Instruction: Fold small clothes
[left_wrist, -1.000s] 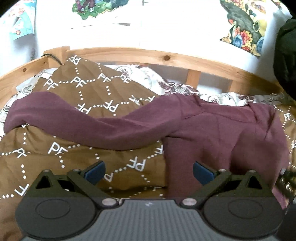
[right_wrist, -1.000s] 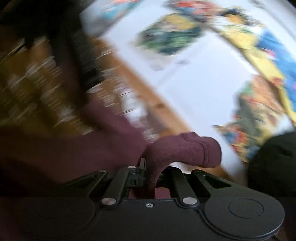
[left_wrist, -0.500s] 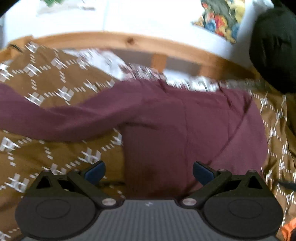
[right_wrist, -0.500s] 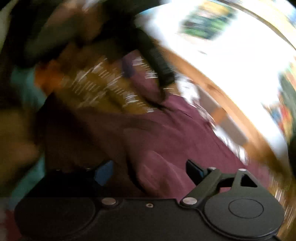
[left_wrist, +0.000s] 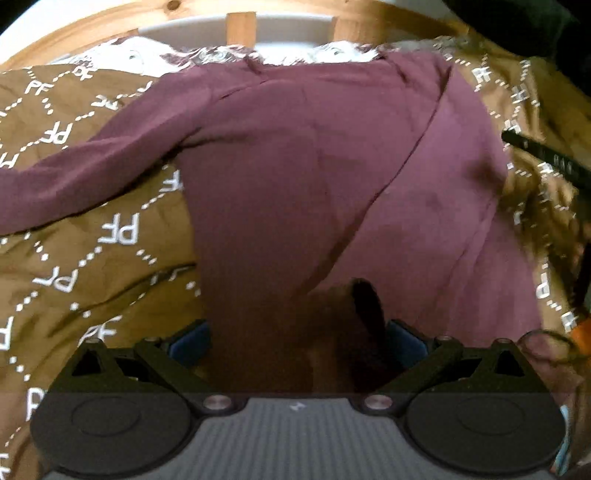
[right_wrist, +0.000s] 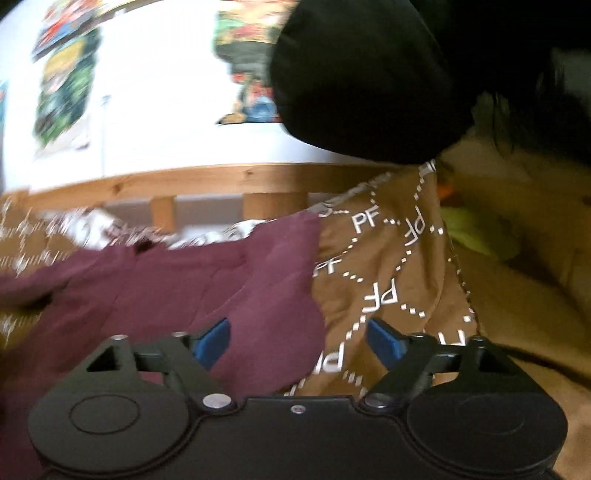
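Lying flat on the brown PF-print blanket (left_wrist: 92, 236), the maroon long-sleeve top (left_wrist: 314, 166) could bunch if the spread left gripper (left_wrist: 295, 339), w/ its hem betw. the pads, drags; right gripper (right_wrist: 299, 339) is closing, pinching nothing.

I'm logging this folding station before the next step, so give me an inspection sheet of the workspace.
Surface: brown PF-print blanket, rumpled, on a bed.
Job's things: maroon garment spread flat, one sleeve stretched left, right side folded over.
Clutter: black bundle; yellow-green item at the right.
Grippers: left gripper open over the garment's lower edge; right gripper jaws closing, pressing on nothing, over the garment's right edge.
Cables: black cord at the right.
Surroundings: wooden bed rail, white wall with colourful posters.
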